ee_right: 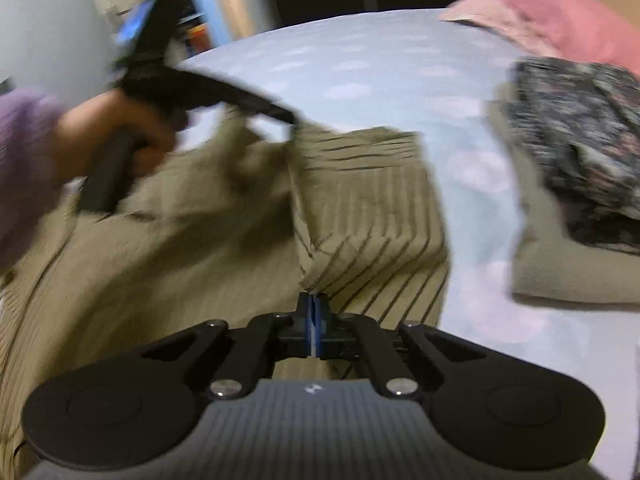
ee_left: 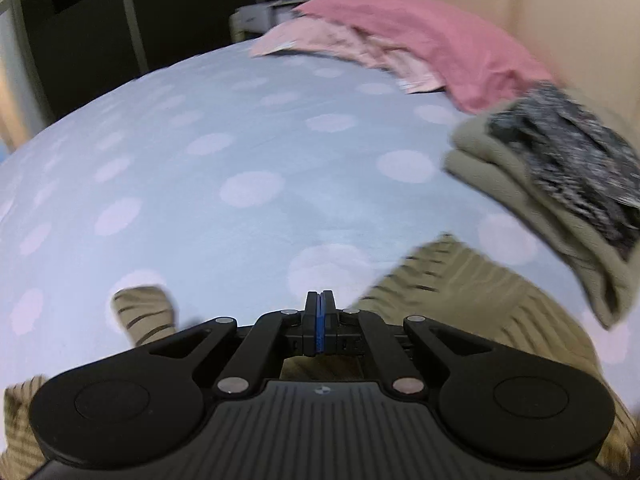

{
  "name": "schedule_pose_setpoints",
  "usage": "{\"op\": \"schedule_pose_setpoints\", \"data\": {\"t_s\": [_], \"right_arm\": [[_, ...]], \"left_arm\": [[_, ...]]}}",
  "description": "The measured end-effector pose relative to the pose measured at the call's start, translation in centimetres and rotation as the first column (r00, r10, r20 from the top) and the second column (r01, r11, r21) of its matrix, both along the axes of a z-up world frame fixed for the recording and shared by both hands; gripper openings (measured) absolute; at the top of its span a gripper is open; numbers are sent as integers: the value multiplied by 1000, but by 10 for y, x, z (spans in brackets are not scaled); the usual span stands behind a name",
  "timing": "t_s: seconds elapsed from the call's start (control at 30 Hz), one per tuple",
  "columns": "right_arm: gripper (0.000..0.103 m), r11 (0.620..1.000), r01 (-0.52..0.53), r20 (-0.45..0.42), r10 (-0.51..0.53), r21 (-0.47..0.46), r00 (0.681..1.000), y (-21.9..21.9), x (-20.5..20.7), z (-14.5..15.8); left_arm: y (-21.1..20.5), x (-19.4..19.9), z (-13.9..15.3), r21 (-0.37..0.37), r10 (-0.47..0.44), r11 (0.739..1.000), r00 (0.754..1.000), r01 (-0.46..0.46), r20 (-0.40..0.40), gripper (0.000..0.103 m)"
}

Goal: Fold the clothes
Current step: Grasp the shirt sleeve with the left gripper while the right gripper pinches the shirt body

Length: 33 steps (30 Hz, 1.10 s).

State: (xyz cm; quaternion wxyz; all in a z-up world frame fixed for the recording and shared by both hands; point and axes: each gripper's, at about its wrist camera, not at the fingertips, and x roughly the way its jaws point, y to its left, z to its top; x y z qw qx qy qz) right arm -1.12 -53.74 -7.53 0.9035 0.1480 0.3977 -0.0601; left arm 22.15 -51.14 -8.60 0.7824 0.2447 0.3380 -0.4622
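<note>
— Right gripper (ee_right: pixel 314 304), foreground, clenched on a peaked corner of the striped garment (ee_right: pixel 372 208), itself spread half-folded over the dotted bed sheet (ee_right: pixel 360 80).

— And the left gripper (ee_right: pixel 290 118)?

— Clamped as well, carried by a hand (ee_right: pixel 132 128) in a purple sleeve (ee_right: pixel 20 152). Seemingly pinching a raised fold farther back, cloth tented up to its tips. Too blurred to confirm the bite. From its own camera: pads pressed flat together, no fabric visible between, striped cloth on both sides below.

— Main risk from here?

— Probably a slipped pinch. Only a thin bite at the very tips, fabric taut between two holds. With an uneven lift or too hard a pull apart, danger of one corner stripping free and the fold collapsing.

— Anything else?

— Possibly a crooked fold, given corners held at different heights and a bunched ridge in the middle. Also worth watching: folded stack (ee_right: pixel 580 184) near the garment's right edge. With too wide a sweep, a chance of dragging or toppling it. Pink pillow (ee_right: pixel 560 12) well apart, no concern.
</note>
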Motion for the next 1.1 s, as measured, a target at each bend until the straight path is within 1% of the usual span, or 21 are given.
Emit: {"op": "schedule_pose_setpoints", "data": {"t_s": [0.07,0.13,0.2,0.3,0.33,0.4,0.43,0.5,0.57,0.63,0.7,0.73,0.77,0.8,0.87,0.9,1.0,1.1], "right_arm": [[2,998,-63,-40,62,-26,997,13,3,-4],[2,996,-85,-83,82,-34,993,19,5,-13],[2,995,-92,-109,88,-33,990,21,5,-19],[2,997,-67,-117,63,-29,991,16,4,-22],[2,998,-59,-119,55,-25,991,14,4,-22],[2,999,-45,-119,43,-11,992,11,5,-23],[2,999,-41,-120,40,-7,992,10,6,-23],[2,999,-43,-116,41,-11,992,11,6,-20],[2,999,-42,-114,41,-11,993,11,6,-19],[2,999,-40,-112,38,-10,993,11,4,-18],[2,999,-36,-113,35,-14,993,11,4,-18],[2,999,-36,-113,34,-15,993,11,4,-18],[2,999,-37,-113,35,-16,993,11,4,-18],[2,999,-39,-113,37,-17,993,12,5,-17],[2,999,-43,-115,41,-19,993,12,5,-18],[2,999,-47,-116,44,-24,992,13,5,-18],[2,996,-67,-114,60,-58,992,19,4,-16],[2,993,-85,-108,76,-78,991,22,4,-14]], "left_arm": [[2,6,-3,3,40,999,999,-40,-12,0],[5,10,-5,-3,63,998,998,-63,-29,0],[12,9,-1,-27,47,998,997,-48,-60,0],[21,1,6,-41,-15,999,989,9,-145,0],[23,-3,7,-44,-34,999,984,27,-174,0],[23,-11,6,-33,-55,998,972,48,-230,6],[22,-15,4,-25,-58,998,965,54,-255,8],[18,-20,-2,-4,-52,999,953,53,-297,14],[14,-22,-11,19,-21,999,945,29,-326,15],[14,-20,-17,25,11,1000,933,-3,-360,16],[12,-16,-23,20,42,999,913,-37,-406,18],[12,-15,-26,14,55,998,901,-54,-431,18],[11,-14,-28,10,64,998,894,-66,-444,19],[9,-15,-30,10,69,997,893,-73,-444,13],[7,-14,-31,7,83,996,894,-89,-439,0],[7,-14,-30,0,86,995,897,-96,-434,0],[11,-12,-18,-26,94,993,915,-114,-392,0],[12,-8,-8,-16,100,994,939,-112,-330,0]]}}
